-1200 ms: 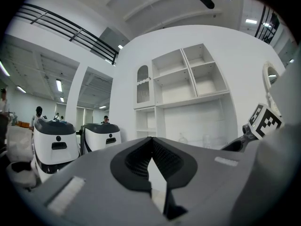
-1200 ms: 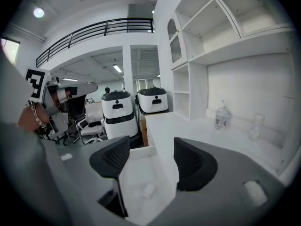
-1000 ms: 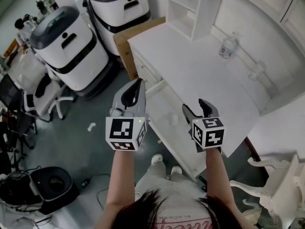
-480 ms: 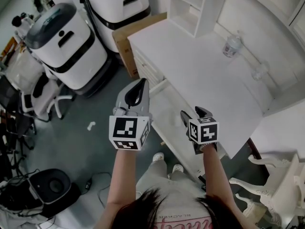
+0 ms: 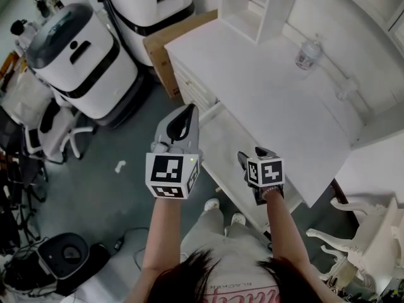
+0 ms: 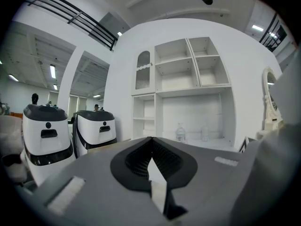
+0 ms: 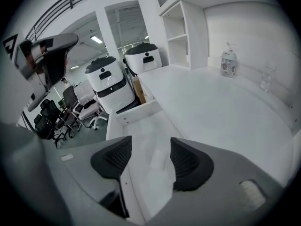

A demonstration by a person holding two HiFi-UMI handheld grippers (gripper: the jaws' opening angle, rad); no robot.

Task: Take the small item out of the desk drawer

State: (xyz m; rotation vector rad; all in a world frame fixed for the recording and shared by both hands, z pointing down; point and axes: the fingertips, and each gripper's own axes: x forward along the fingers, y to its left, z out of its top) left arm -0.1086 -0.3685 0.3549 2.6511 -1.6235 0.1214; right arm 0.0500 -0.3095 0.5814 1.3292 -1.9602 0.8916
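The white desk drawer (image 5: 218,137) stands pulled out below the desk top (image 5: 271,87). A small white item (image 7: 157,160) lies on the drawer floor (image 7: 141,126); in the head view my right gripper hides it. My right gripper (image 5: 249,155) tilts down over the drawer, open. Its jaws (image 7: 150,142) have just closed a little and frame the item without touching it. My left gripper (image 5: 187,112) hangs level over the drawer's left end, its jaws (image 6: 151,139) shut with nothing between them.
A clear bottle (image 5: 305,54) stands at the back of the desk, beside a white shelf unit (image 5: 249,8). Two white machines (image 5: 76,62) and a cardboard box (image 5: 170,43) stand left of the desk. An ornate white chair (image 5: 360,245) is at lower right.
My right gripper has sunk toward the drawer and tipped further down, now covering the small item in the head view. My left gripper has dropped slightly.
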